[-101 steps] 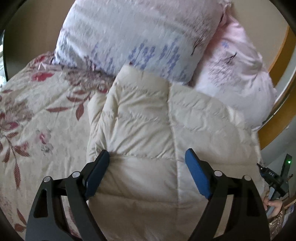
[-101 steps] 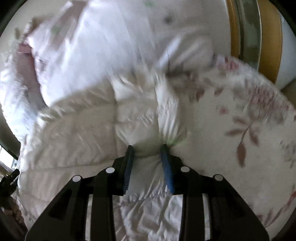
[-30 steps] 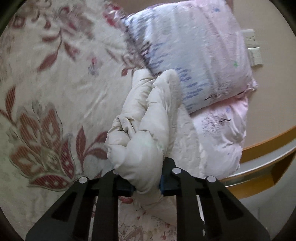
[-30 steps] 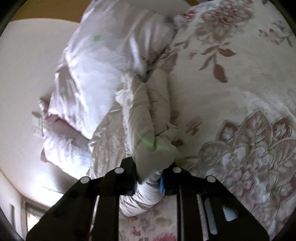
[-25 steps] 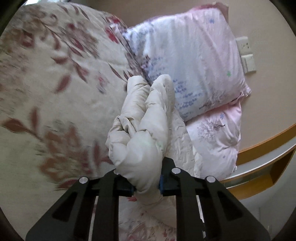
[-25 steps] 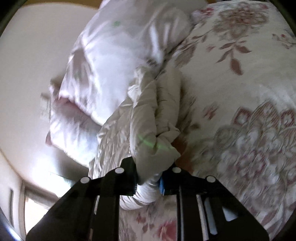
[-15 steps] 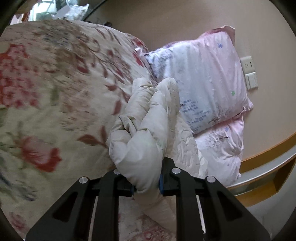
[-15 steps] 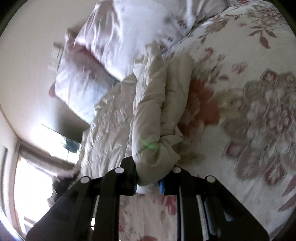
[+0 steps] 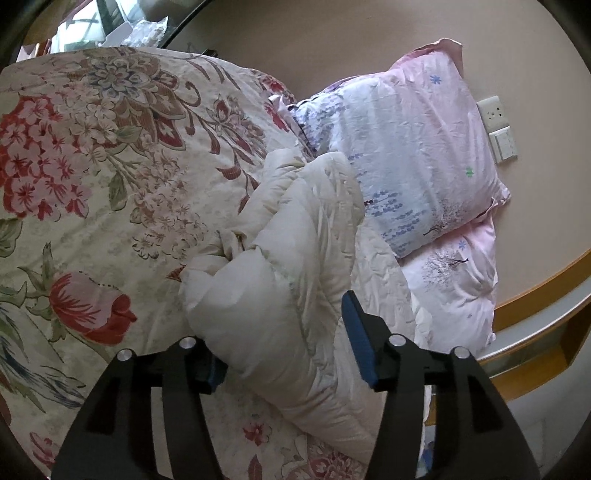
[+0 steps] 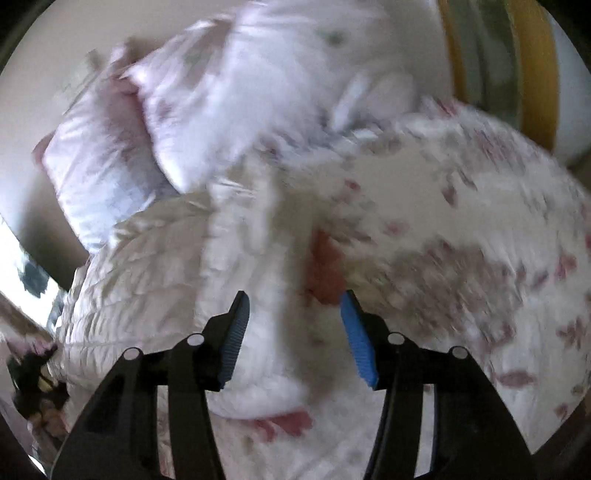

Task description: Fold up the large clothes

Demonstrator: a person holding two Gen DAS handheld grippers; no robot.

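Now both grippers stand over the folded cream puffer jacket (image 9: 295, 266) on the bed.

Nearest, the left gripper (image 9: 282, 341) has just been opening its jaws; the jacket's bunched fold bulges between them, lying against the left blue pad (image 9: 214, 369), while the right one stands clear of the fabric. The right gripper (image 10: 293, 339) has likewise just been opening; its view is blurred, but both ribbed blue pads (image 10: 356, 339) show apart with gaps beside the cloth below, gripping nothing. The jacket lies doubled over on the floral bedspread (image 9: 96, 177), which spreads to its left. Beyond it, touching its far right edge, a lavender-printed pillow (image 9: 402, 147) lies over a pink pillow (image 9: 458, 288). Farther right runs the wooden bed frame (image 9: 546, 288), and on the beige wall (image 9: 332, 33) behind sit a socket and switch (image 9: 496, 127).
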